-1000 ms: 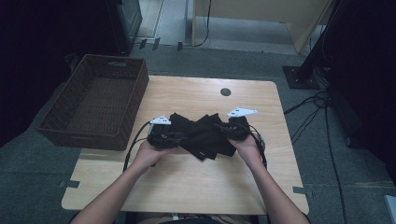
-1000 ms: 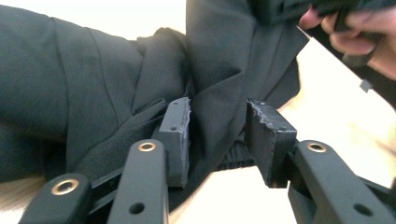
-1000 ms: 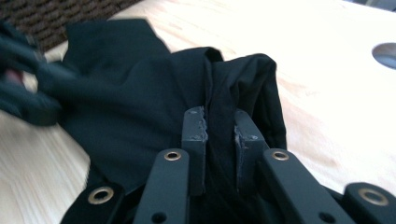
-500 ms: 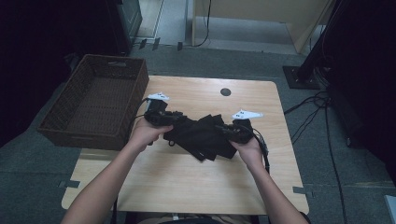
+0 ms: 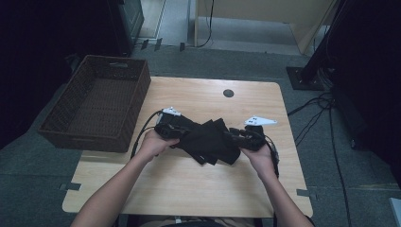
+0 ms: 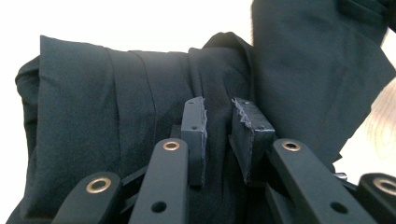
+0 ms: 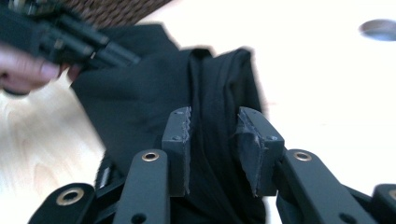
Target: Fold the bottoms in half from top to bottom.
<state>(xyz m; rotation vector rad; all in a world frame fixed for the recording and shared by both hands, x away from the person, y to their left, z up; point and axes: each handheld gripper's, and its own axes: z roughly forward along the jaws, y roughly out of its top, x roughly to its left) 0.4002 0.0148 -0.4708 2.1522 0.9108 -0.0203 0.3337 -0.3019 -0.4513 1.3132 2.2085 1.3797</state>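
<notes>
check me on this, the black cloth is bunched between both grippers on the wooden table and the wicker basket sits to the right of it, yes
One thing is off: the wicker basket sits to the left of the black cloth, at the table's left edge, as the high view shows. The rest holds: the cloth is bunched on the wooden table between the left gripper and the right gripper.

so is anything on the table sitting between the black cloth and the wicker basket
Nothing visible does. The black cloth lies between both claws, and the bare strip of table toward the wicker basket holds just the left claw, its hand and its trailing cable.
</notes>
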